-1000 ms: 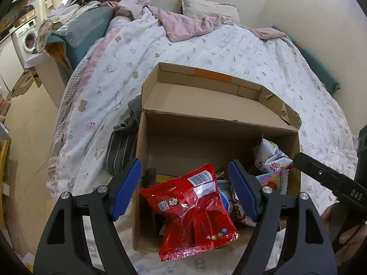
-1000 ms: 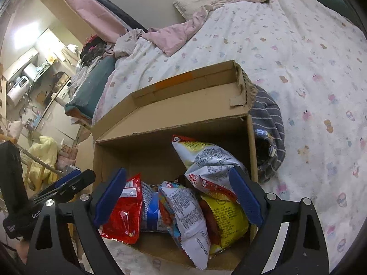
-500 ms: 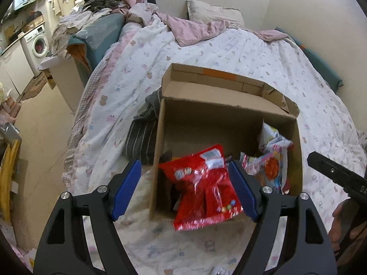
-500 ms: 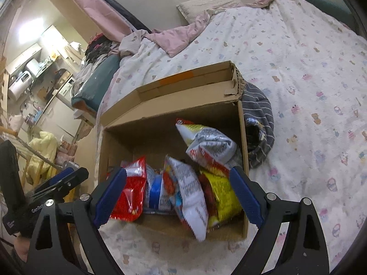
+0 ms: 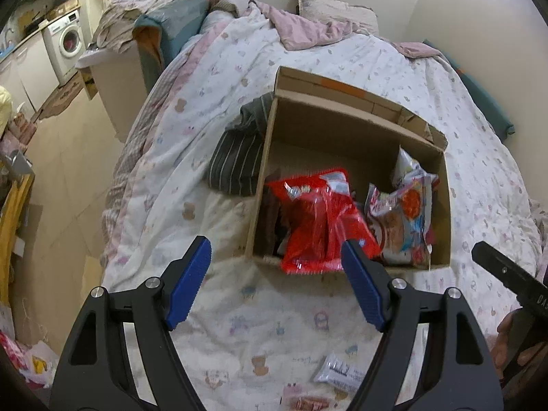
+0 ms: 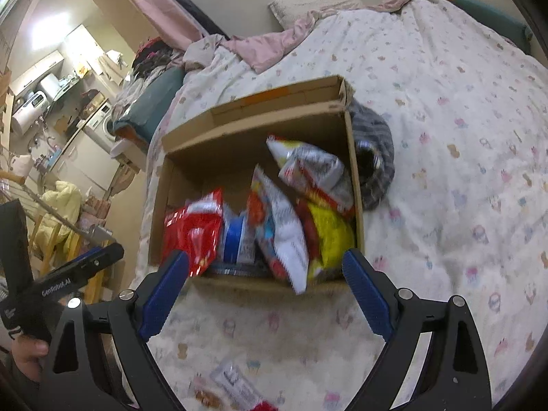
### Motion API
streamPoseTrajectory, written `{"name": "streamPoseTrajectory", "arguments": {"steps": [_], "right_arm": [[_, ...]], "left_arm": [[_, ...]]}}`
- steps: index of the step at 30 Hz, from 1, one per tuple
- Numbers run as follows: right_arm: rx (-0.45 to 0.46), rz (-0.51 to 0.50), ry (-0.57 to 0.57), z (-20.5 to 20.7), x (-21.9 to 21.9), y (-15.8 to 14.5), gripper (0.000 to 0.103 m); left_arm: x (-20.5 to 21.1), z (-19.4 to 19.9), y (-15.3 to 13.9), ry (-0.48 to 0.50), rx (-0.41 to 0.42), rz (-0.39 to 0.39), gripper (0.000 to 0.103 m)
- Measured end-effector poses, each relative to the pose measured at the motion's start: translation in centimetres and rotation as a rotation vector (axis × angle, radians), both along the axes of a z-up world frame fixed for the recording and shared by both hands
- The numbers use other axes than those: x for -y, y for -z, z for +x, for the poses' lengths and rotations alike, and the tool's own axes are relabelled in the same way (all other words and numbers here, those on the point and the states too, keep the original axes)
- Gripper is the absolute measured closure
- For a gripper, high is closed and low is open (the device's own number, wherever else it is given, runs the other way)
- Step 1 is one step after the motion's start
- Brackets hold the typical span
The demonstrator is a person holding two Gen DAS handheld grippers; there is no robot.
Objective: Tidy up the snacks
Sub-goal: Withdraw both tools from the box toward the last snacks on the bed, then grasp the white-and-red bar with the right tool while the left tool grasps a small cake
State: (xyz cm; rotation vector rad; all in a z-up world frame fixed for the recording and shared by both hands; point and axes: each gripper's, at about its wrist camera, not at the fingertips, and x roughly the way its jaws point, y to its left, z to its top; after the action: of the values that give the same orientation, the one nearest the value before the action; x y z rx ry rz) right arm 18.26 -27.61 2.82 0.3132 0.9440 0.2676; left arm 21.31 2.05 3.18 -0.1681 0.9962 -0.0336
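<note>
An open cardboard box [image 5: 342, 126] [image 6: 260, 126] lies on the bed, filled with snack bags. A red bag [image 5: 318, 215] [image 6: 193, 229] leans at its left side. Beside it stand a white and red bag [image 6: 284, 233], a yellow bag [image 6: 330, 236] and a pale printed bag [image 5: 407, 219]. My left gripper [image 5: 275, 275] hovers open in front of the box with nothing between its blue pads. My right gripper [image 6: 265, 279] is open too and holds nothing. A small silver packet [image 5: 340, 373] [image 6: 236, 385] lies loose on the quilt near me.
A striped grey garment [image 5: 236, 161] [image 6: 375, 157] is bunched against the box's side. The printed quilt [image 5: 260, 328] covers the bed, with pink sheets and a pillow [image 5: 328, 10] at the far end. Floor, a washing machine [image 5: 68, 44] and clutter lie to the left.
Both grippers have drawn back from the box, which now looks smaller and farther. More quilt shows in front, and the small packets near me have come into view.
</note>
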Motion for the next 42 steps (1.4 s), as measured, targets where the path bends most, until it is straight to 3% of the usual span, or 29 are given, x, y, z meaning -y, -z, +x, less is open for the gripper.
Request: {"name": "streamPoseTrajectory", "arguments": {"steps": [7, 19, 25, 30, 32, 36, 39, 40, 42], "right_arm": [[-0.061, -0.052, -0.015, -3.1, -0.6, 1.6, 0.010], [-0.154, -0.132, -0.119, -6.1, -2.2, 5.0, 0.010], [-0.322, -0.229, -0.302, -6.5, -5.9, 9.4, 0.010], [-0.321, -0.370, -0.465, -7.3, -10.8, 11.5, 0.011], [-0.338, -0.418, -0.499, -7.3, -11.9, 12.6, 0.021], [-0.378, -0.474, -0.529, -7.0, -13.1, 14.3, 0.031], [-0.364, -0.476, -0.532, -6.8, -13.2, 14.0, 0.052], [-0.359, -0.474, -0.527, -6.8, -13.1, 13.8, 0.067], [-0.355, -0.464, -0.515, -6.6, -12.7, 13.5, 0.069]], "left_arm": [[0.0, -2.6, 0.9, 0.007, -0.042, -0.013, 0.027], [0.4, -5.8, 3.1, 0.042, -0.101, 0.049, 0.027], [-0.3, -5.9, 3.7, 0.042, -0.122, 0.057, 0.027], [-0.9, -6.2, 4.0, 0.046, -0.143, 0.042, 0.027], [-1.0, -6.3, 4.1, 0.052, -0.146, 0.040, 0.027], [-1.2, -6.5, 4.5, 0.058, -0.156, 0.056, 0.027], [-1.5, -6.5, 5.0, 0.053, -0.173, 0.053, 0.027], [-1.6, -6.5, 5.1, 0.051, -0.179, 0.050, 0.027], [-1.6, -6.4, 5.3, 0.051, -0.188, 0.042, 0.027]]}}
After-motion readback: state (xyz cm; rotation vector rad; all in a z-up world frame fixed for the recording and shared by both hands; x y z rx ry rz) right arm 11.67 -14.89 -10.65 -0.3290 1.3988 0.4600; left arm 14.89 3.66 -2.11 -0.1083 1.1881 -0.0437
